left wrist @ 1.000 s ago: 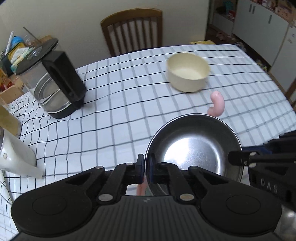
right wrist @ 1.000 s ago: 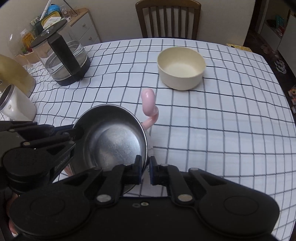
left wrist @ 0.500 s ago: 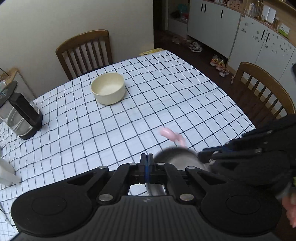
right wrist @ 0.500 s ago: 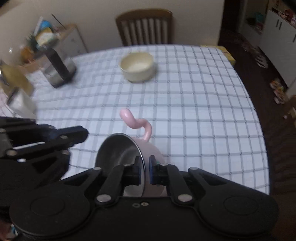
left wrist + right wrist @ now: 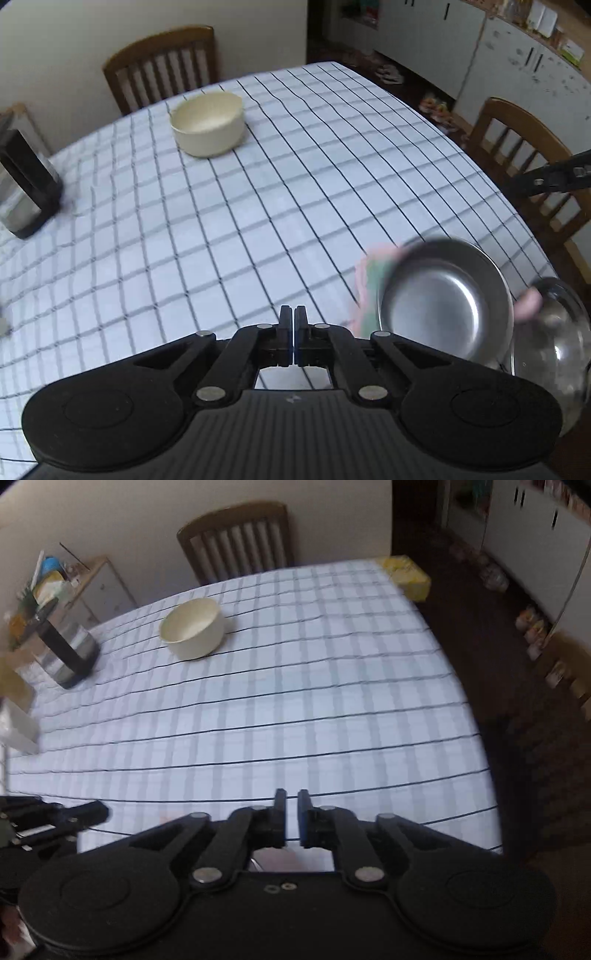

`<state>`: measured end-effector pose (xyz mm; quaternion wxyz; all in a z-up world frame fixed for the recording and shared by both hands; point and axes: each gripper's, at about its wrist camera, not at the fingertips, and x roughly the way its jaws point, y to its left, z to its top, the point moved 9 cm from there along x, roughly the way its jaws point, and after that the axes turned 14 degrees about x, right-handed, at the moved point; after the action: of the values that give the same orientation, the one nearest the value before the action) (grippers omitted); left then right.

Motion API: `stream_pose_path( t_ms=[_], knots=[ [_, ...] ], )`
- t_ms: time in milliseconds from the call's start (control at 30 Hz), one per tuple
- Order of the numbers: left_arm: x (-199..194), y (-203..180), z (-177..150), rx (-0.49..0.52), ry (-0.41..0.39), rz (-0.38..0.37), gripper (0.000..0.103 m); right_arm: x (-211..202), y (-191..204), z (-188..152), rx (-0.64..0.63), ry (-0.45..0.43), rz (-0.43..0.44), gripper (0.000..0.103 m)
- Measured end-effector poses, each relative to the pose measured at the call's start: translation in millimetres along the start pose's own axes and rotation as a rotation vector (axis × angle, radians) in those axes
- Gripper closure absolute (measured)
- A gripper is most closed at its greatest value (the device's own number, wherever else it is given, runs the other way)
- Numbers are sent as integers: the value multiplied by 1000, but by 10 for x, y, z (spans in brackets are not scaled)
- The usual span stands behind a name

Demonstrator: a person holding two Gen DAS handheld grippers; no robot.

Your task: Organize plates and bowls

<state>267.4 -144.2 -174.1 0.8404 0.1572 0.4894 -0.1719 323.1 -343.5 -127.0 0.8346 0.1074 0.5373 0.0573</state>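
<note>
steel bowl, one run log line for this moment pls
steel bowl: blurred, near table edge | cream bowl: far side, untouched | left tool: shut, empty | right tool: opening, empty

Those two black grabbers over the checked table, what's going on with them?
A person is tidying bowls with a handheld gripper in each hand. The left gripper has its jaws shut on nothing. The right gripper has its jaws opening, with nothing between them. A steel bowl, blurred, sits near the table's right edge beside something pink and a glass lid. A cream bowl waits untouched at the far side of the checked tablecloth.
</note>
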Motion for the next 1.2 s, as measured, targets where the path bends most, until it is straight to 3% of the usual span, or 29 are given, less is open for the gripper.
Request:
stream_pose_path(
  t_ms=[233, 333, 500, 600, 667, 733, 767, 967, 1200],
  knots=[
    [80, -128, 157, 0, -14, -56, 101, 10, -152, -278, -79, 113, 19, 84],
    [155, -176, 174, -12, 7, -61, 95, 82, -205, -294, -64, 118, 49, 66],
    [165, -190, 80, -56, 25, -72, 93, 238, -85, -377, -81, 164, 85, 65],
    [165, -236, 33, -65, 39, -73, 74, 257, 16, -382, -106, 159, 96, 51],
    [143, -267, 23, -62, 26, -56, 54, 289, 62, -385, -120, 157, 94, 39],
    [109, -276, 27, -69, 3, -41, 38, 321, 84, -408, -130, 156, 86, 39],
    [92, -268, 32, -78, -7, -33, 35, 342, 94, -431, -132, 163, 85, 39],
    [93, -322, 107, -99, -36, -43, 35, 451, -23, -525, -76, 173, 53, 40],
    [323, -532, 151, -66, -9, -57, 36, 471, -107, -663, -24, 207, 37, 54]
  ],
)
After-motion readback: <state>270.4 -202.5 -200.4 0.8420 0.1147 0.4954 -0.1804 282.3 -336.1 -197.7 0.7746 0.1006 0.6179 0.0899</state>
